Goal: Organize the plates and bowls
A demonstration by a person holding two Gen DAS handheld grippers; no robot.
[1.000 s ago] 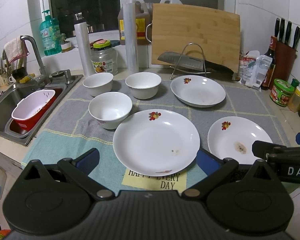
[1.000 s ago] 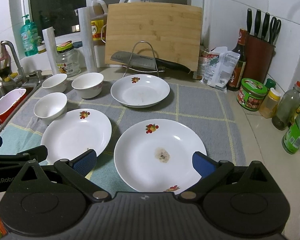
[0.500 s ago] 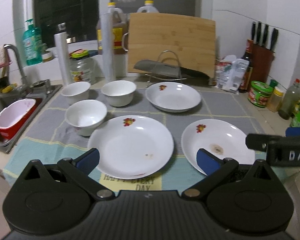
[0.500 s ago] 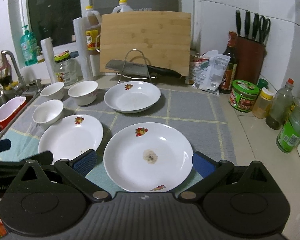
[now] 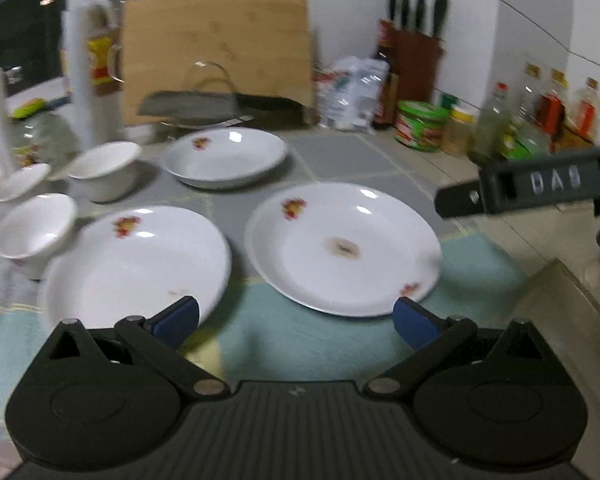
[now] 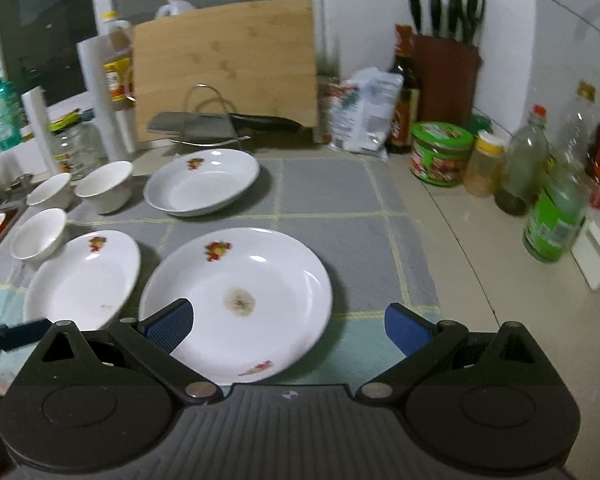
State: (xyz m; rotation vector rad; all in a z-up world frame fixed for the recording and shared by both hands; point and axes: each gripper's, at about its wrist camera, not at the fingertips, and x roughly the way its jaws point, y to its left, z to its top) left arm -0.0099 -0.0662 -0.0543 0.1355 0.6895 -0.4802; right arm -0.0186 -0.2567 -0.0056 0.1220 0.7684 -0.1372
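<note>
Three white plates with a red flower mark lie on a grey-and-teal mat: a stained one (image 5: 342, 248) (image 6: 236, 300) nearest, a second (image 5: 136, 264) (image 6: 84, 278) to its left, a deeper one (image 5: 226, 158) (image 6: 202, 182) behind. Three white bowls (image 5: 34, 230) (image 5: 104, 176) (image 5: 20, 182) stand at the left, also in the right wrist view (image 6: 38, 238) (image 6: 104, 186) (image 6: 50, 194). My left gripper (image 5: 296, 320) is open above the mat's front. My right gripper (image 6: 286, 330) is open over the stained plate's near rim, holding nothing.
A bamboo cutting board (image 6: 224, 64) leans on the back wall behind a wire rack holding a cleaver (image 6: 220, 124). A knife block (image 6: 446, 66), a green-lidded jar (image 6: 440, 156) and several bottles (image 6: 556, 220) crowd the right counter. Paper rolls (image 6: 104, 96) stand at the back left.
Both views have swung to the right. The sink has left the left wrist view, and the stained plate now sits between the left gripper's fingers. Both grippers stay open.
</note>
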